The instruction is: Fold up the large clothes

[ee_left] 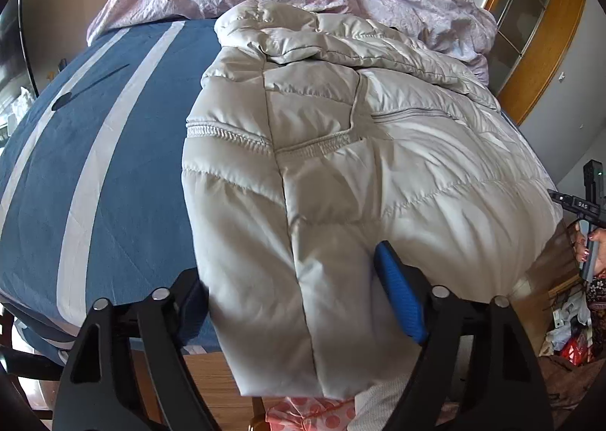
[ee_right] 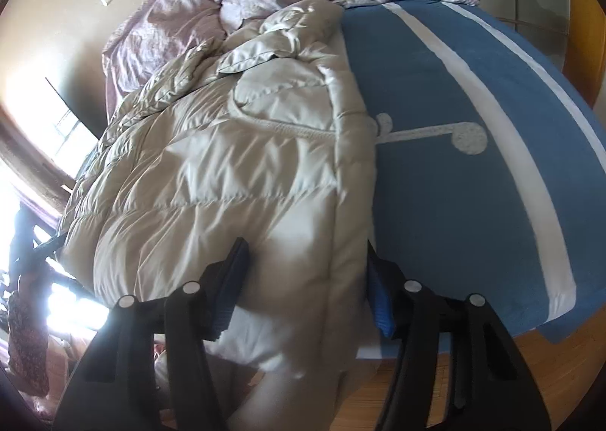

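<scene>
Straddling the hem of the padded jacket (ee_left: pixel 341 173) on the bed (ee_left: pixel 113 166), your left gripper (ee_left: pixel 299 298) and right gripper (ee_right: pixel 303 291) both have jaws spread around fabric, not visibly pinching. Jacket's long axis runs toward twelve o'clock.

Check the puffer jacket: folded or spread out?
Partly folded: the puffer jacket has one side lapped over its body, lying on the bed, hem overhanging.
</scene>
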A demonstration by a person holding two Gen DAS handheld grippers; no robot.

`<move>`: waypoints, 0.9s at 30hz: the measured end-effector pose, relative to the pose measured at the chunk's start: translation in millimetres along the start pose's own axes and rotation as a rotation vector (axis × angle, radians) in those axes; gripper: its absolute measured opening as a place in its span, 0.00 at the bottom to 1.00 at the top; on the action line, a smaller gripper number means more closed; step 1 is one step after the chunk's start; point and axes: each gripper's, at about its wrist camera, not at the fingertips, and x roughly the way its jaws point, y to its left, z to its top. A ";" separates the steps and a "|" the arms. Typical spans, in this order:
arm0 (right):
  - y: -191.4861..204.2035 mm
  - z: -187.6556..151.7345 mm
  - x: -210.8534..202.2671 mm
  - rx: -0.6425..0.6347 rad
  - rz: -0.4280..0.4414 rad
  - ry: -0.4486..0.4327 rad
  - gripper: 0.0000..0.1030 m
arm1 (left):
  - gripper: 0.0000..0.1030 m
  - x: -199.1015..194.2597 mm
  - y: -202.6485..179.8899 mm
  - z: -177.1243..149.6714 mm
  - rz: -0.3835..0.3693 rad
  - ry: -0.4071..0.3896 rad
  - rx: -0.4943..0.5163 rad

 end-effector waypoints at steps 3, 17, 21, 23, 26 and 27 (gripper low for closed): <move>-0.6 1.1 1.5 0.006 0.032 -0.005 0.49 | 0.66 -2.2 2.5 -1.0 -0.038 0.003 -0.028; -3.2 0.3 1.8 -0.020 0.092 0.007 0.40 | 0.60 -8.8 -4.2 -11.9 -0.032 0.025 -0.012; -2.1 1.6 -0.1 0.001 0.114 -0.012 0.19 | 0.38 -6.6 -13.9 -10.7 -0.023 0.048 0.020; -6.8 2.3 -5.4 0.032 0.152 -0.033 0.17 | 0.26 -12.3 -13.4 -12.5 -0.053 0.037 0.001; -10.6 1.8 -18.0 0.055 0.195 -0.069 0.15 | 0.21 -24.1 -18.7 -17.0 -0.065 0.002 0.011; -11.8 1.9 -23.3 0.064 0.210 -0.082 0.14 | 0.20 -29.3 -20.1 -19.5 -0.077 -0.011 0.003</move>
